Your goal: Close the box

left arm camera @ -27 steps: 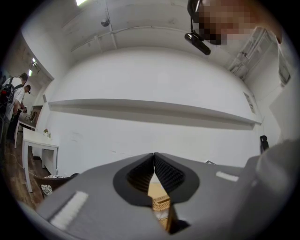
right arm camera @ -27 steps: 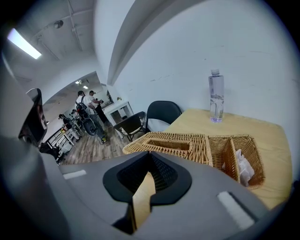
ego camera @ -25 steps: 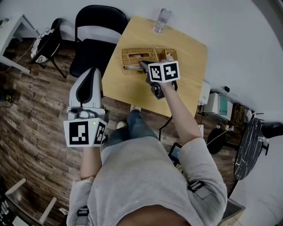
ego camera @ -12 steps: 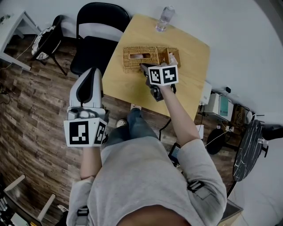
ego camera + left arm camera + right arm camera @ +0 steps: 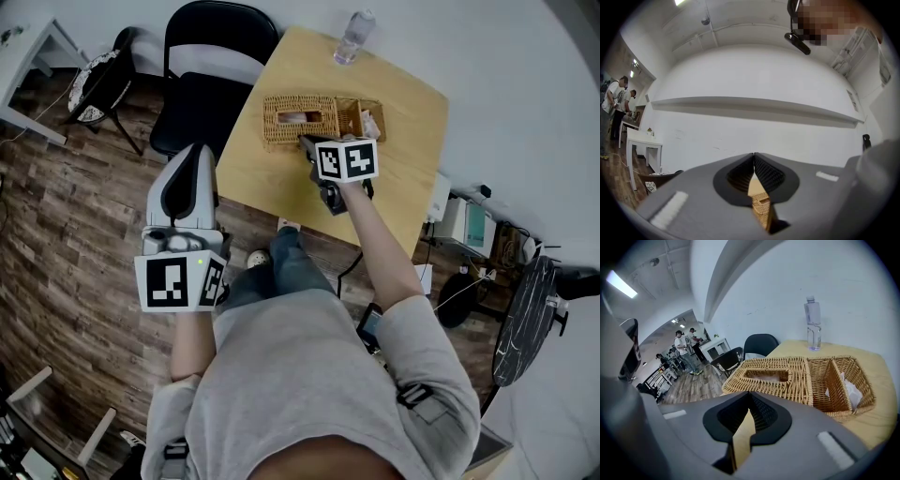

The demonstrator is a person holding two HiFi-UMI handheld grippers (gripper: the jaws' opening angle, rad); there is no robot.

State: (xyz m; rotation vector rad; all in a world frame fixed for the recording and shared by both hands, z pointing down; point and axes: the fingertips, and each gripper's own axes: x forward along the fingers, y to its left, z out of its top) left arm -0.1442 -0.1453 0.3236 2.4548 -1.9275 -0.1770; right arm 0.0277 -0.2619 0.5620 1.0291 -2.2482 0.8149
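the box (image 5: 298, 120), woven of wicker, is set on the yellow wooden surface (image 5: 403, 122), toward its middle. a woven top (image 5: 767, 366) with a long slot is seen lying flat over the larger part of the box. the smaller compartment (image 5: 836, 380) at the box's other end is left uncovered, and white paper (image 5: 848, 391) is seen inside it.

the right gripper (image 5: 305, 142) is held just beside the near edge of the box, at the covered part. its jaws are pressed together tip to tip and nothing is held between them. whether the box is touched cannot be told.

the left gripper (image 5: 192, 155) is held well apart from the box, off the surface and above the wooden floor (image 5: 66, 234). its jaws are likewise brought together with nothing between them, and a strip of the box is seen through the gap under the tips.

a clear bottle (image 5: 354, 37) is stood beyond the box, near the far edge of the surface. a black chair (image 5: 211, 56) is placed beside the surface, on the side of the box's covered end.
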